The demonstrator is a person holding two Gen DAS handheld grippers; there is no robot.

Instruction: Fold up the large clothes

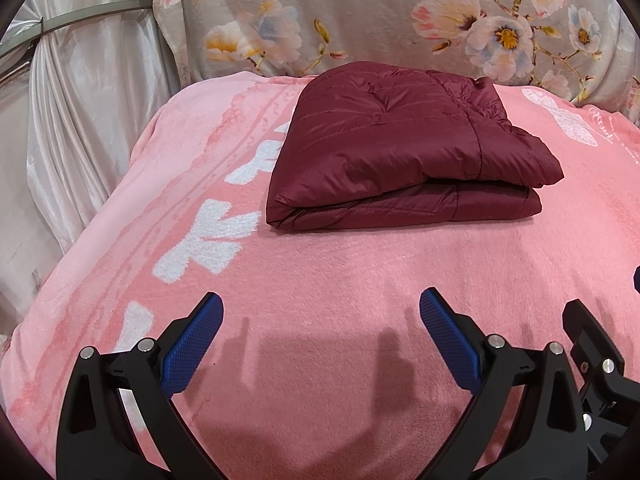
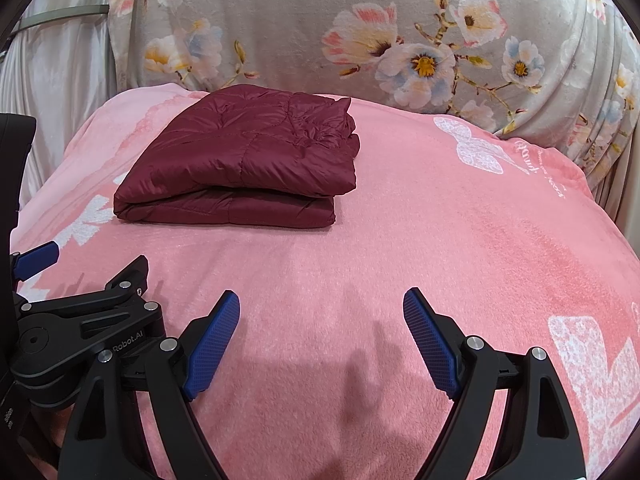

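A maroon quilted jacket [image 1: 400,148] lies folded into a thick rectangle on the pink blanket [image 1: 320,280], toward the far side. My left gripper [image 1: 320,308] hovers open over bare blanket, well short of the jacket, nothing between its blue pads. In the right wrist view the folded jacket [image 2: 240,164] sits left of centre. My right gripper [image 2: 320,304] is also open and empty, a good way in front of the jacket. The left gripper's body [image 2: 80,320] shows at the left edge of the right wrist view, close beside the right one.
A grey floral fabric [image 1: 380,12] rises behind the blanket. White satin drapery [image 1: 80,120] with a grey band hangs at the far left. The pink blanket [image 2: 440,240] carries white flower prints and drops off at its left and right edges.
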